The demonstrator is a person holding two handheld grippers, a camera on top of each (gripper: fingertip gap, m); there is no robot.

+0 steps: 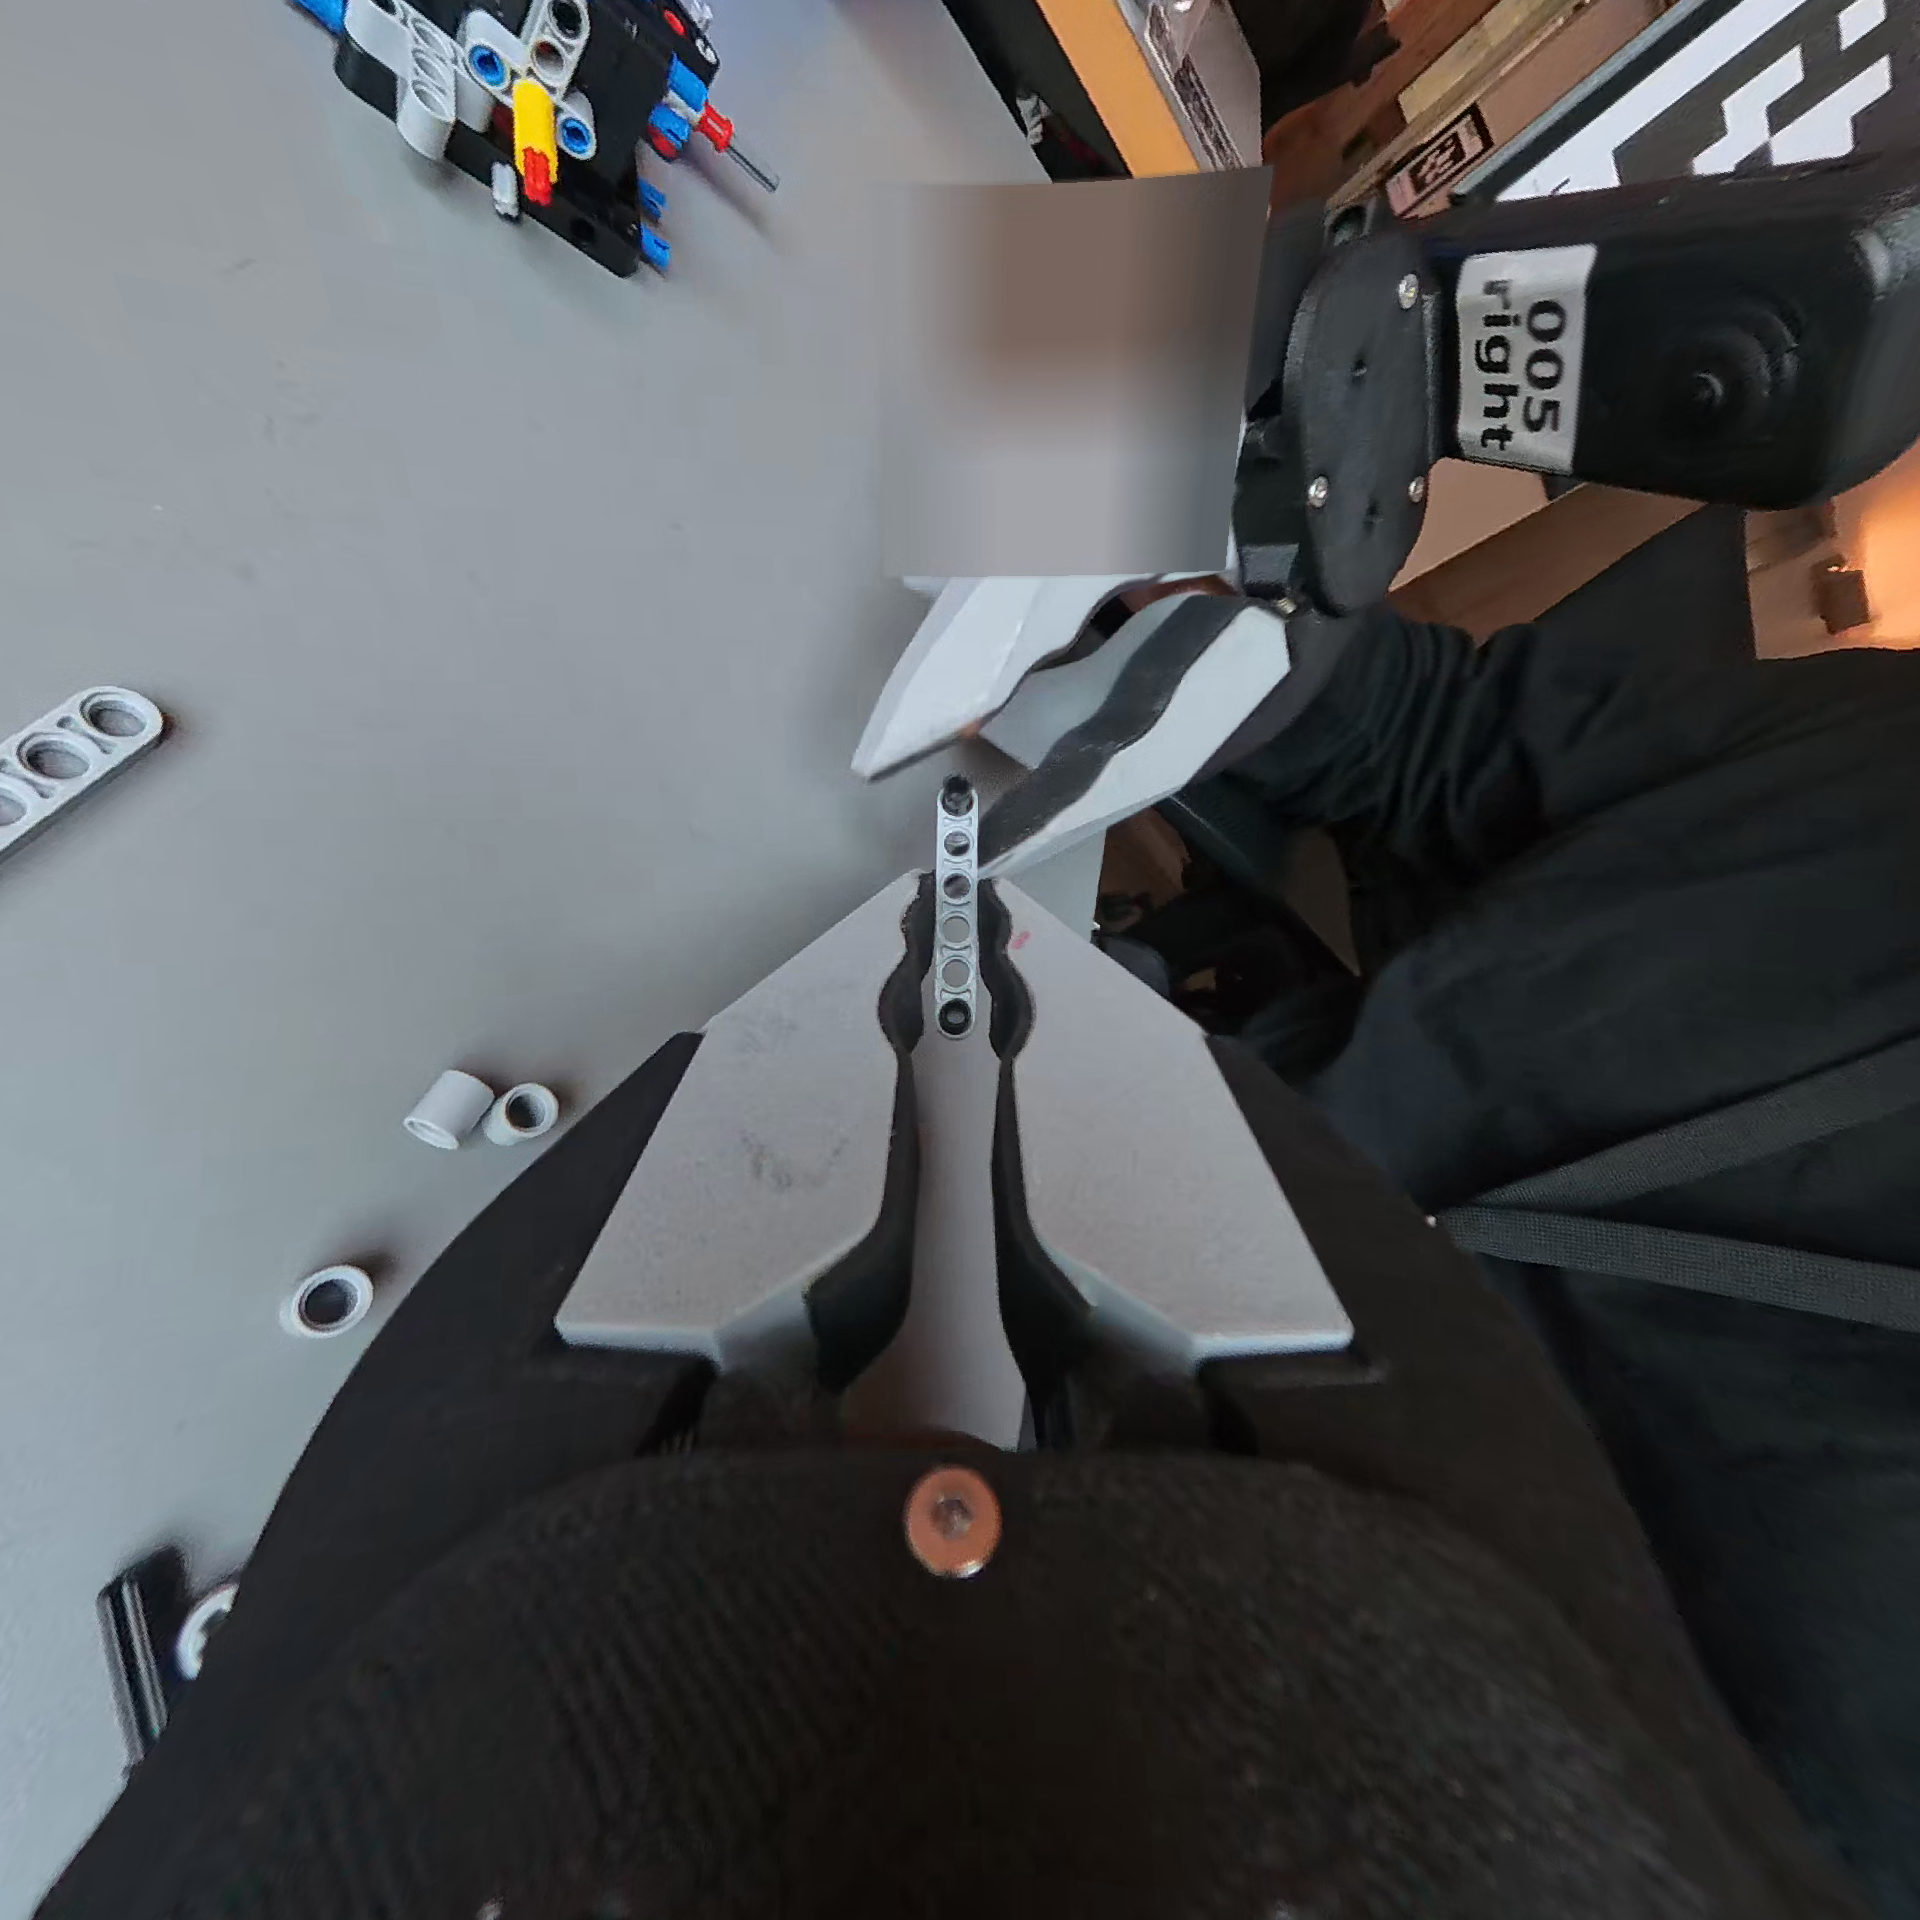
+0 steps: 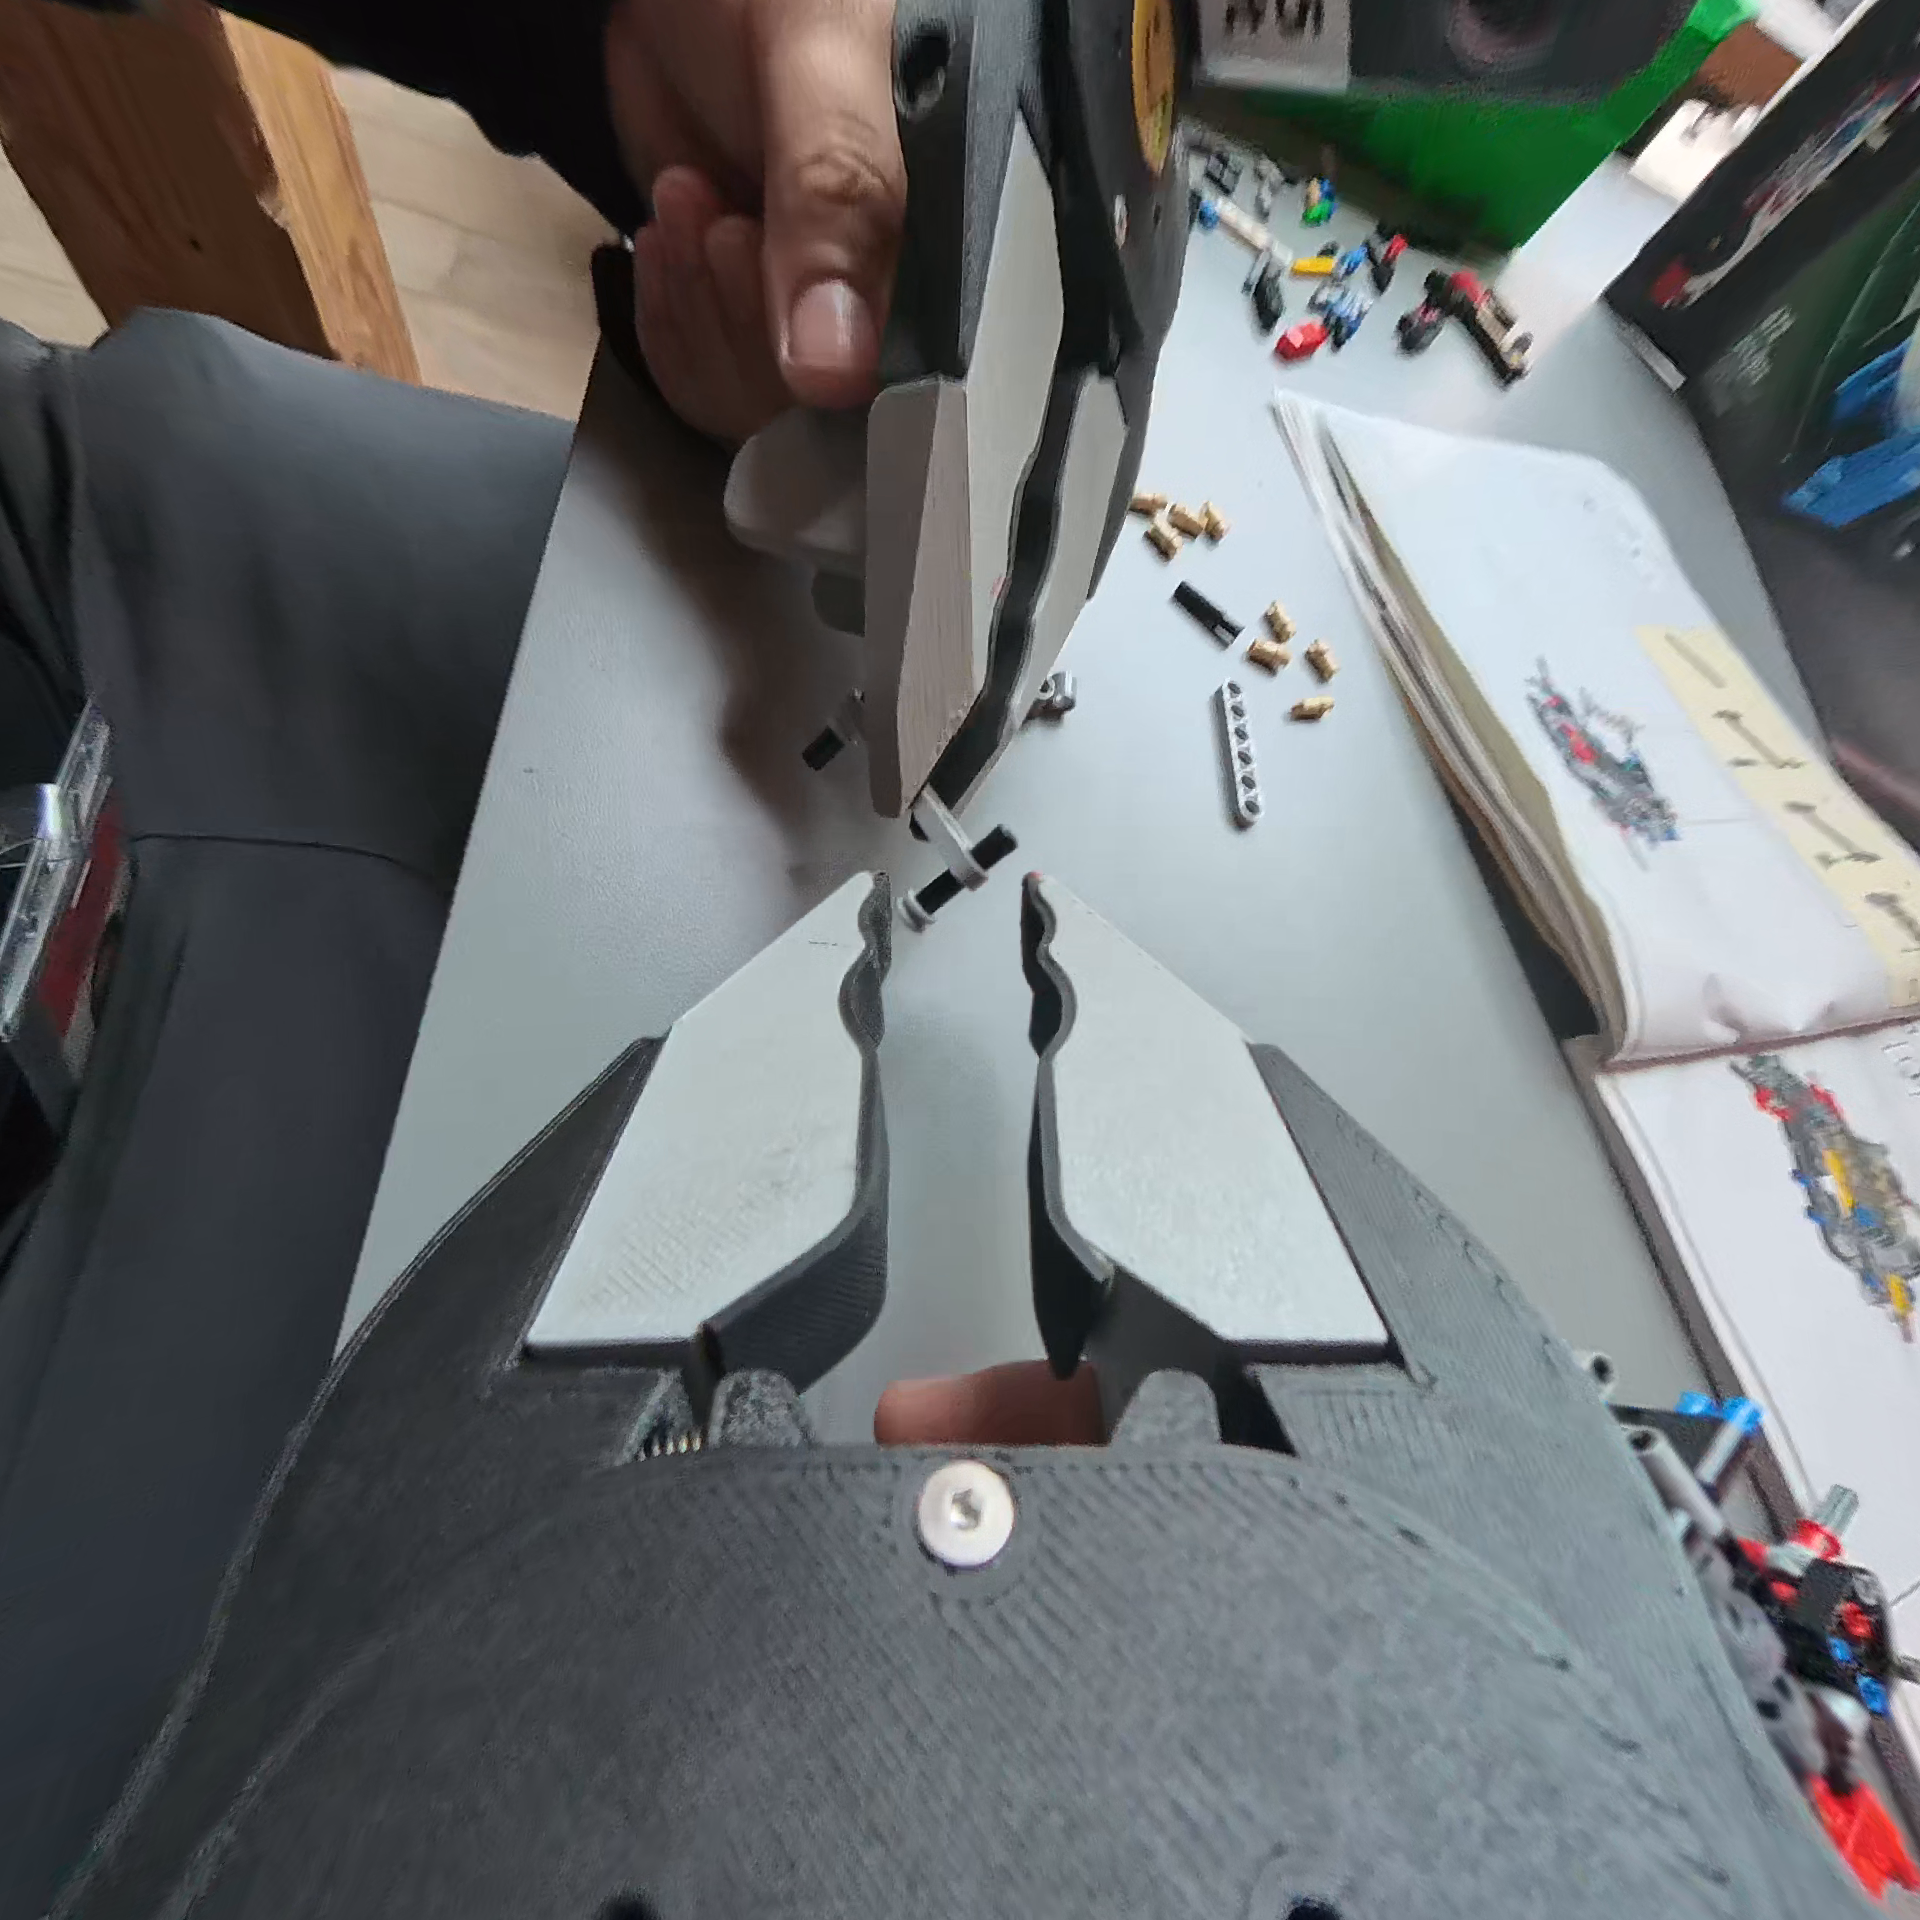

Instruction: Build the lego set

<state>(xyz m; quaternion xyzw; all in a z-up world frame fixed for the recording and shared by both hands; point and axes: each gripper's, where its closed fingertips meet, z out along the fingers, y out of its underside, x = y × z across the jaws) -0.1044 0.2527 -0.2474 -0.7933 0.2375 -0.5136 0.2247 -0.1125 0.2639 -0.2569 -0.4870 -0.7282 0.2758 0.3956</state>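
Lego beam [image 1: 955, 910], grey with holes along it, stands clamped between the fingers of my left gripper [image 1: 954, 940] above the desk [image 1: 520, 623], with a black axle [image 2: 956, 871] through its far end. My right gripper [image 2: 956, 899] is parted narrowly around that axle, gripping nothing. Beyond lie two grey sleeves [image 1: 480, 1108] side by side, one ring [image 1: 328, 1299], one loose grey beam [image 2: 1240, 750], several tan pins [image 2: 1273, 649] and an open instruction booklet [image 2: 1558, 675]. Farthest sits one part-built black assembly [image 1: 540, 114].
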